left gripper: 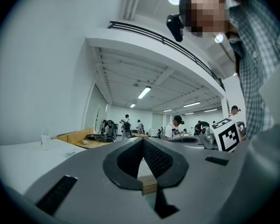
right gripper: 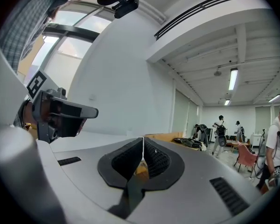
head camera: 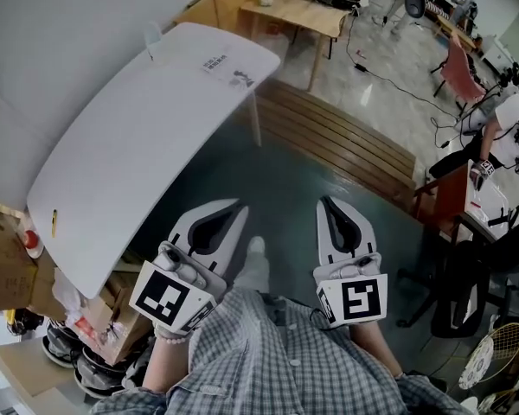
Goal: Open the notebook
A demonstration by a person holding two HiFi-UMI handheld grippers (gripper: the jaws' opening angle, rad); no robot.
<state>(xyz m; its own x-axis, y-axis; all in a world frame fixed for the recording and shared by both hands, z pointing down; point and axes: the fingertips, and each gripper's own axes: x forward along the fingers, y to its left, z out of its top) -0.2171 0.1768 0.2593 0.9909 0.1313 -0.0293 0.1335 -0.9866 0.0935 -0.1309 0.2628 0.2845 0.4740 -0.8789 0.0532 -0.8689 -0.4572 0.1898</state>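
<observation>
No notebook shows in any view. The white table (head camera: pixel 130 154) stands ahead and to the left, bare except for a small printed white sheet (head camera: pixel 223 67) near its far end and a small clear bottle (head camera: pixel 150 40) at its far edge. My left gripper (head camera: pixel 238 206) and right gripper (head camera: pixel 326 201) are held side by side over the dark floor, short of the table and pointing level. Both are shut with nothing between the jaws. In the left gripper view the left gripper (left gripper: pixel 143 142) has its pads closed together. The right gripper (right gripper: pixel 143 144) looks the same in the right gripper view.
A slatted wooden bench (head camera: pixel 346 141) lies ahead on the floor, with a wooden table (head camera: pixel 298 11) beyond it. Cardboard boxes (head camera: pixel 4 266) and clutter sit under the white table's near left end. A person (head camera: pixel 502 132), chairs and cables fill the right side.
</observation>
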